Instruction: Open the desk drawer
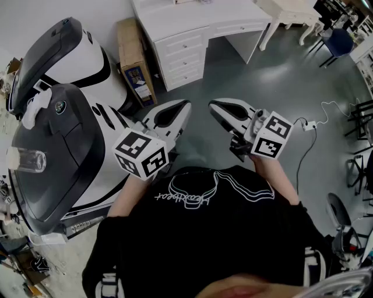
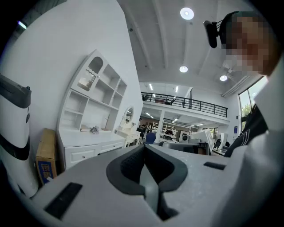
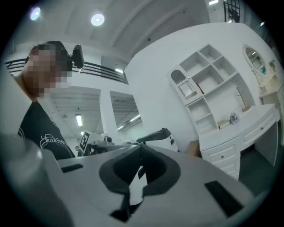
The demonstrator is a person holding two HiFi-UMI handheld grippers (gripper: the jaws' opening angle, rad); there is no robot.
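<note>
The white desk (image 1: 192, 26) stands at the far side of the grey floor, and its stack of drawers (image 1: 182, 55) is shut. Both grippers are held close to the person's chest, well short of the desk. In the head view my left gripper (image 1: 185, 106) and right gripper (image 1: 214, 106) point level toward it, side by side. The left gripper view shows the desk (image 2: 88, 146) far off at the left, beyond my left gripper (image 2: 144, 149), whose jaws meet with nothing between them. In the right gripper view my right gripper (image 3: 141, 149) is also shut and empty, with the drawers (image 3: 222, 156) at the right.
A large white and dark grey machine housing (image 1: 64, 134) fills the left side, close to my left gripper. A cardboard box (image 1: 135, 58) leans beside the desk. A cable with a plug (image 1: 309, 125) lies on the floor at the right. A second white table (image 1: 291, 11) stands at the back right.
</note>
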